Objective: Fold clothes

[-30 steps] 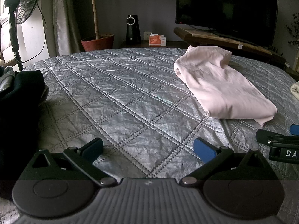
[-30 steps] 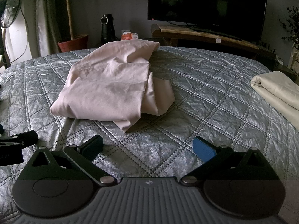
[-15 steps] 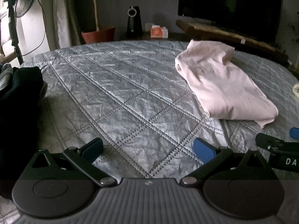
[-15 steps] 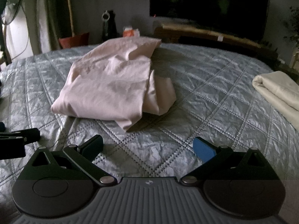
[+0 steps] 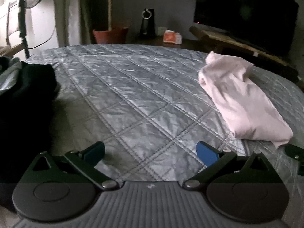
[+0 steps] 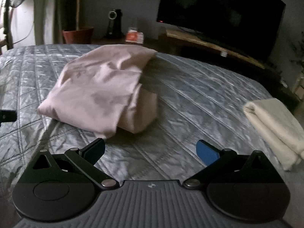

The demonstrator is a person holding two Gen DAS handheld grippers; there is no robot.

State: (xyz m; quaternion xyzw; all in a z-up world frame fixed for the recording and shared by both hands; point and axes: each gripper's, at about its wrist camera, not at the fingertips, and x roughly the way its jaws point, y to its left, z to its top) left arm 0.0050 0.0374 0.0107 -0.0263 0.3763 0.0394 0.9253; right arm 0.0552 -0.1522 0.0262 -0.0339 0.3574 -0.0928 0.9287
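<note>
A: Any writing you can read?

B: None that is legible. The orange-and-white box point(image 5: 172, 38) on the dark surface past the far edge of the bed carries print, but it is too blurred to make out.

A: Where is the garment?

B: The pink garment point(image 6: 102, 91) lies bunched on the grey quilted bedspread point(image 5: 133, 98), toward the bed's far side. Its long axis runs from the near side of the bed up toward the far edge, leaning to the right in the right wrist view. One loose corner trails down at its near end, just ahead of the right gripper point(image 6: 151, 151).

A: And the fingers?

B: Both tools are spread wide with nothing between them. The left gripper point(image 5: 151, 151) hovers over bare quilt, with the pink garment off to its right.

A: What else lies on the bed?

B: A dark garment point(image 5: 24, 98) is heaped at the left edge, and a folded cream cloth point(image 6: 275, 129) sits at the right edge, well apart from the pink one.

A: Room to move?

B: A broad stretch of bare quilt lies between the dark heap and the pink garment, and another between the pink garment and the cream cloth. Beyond the far edge stand a potted plant point(image 5: 110, 35), a television point(image 6: 218, 15) and a fan point(image 5: 24, 1).
</note>
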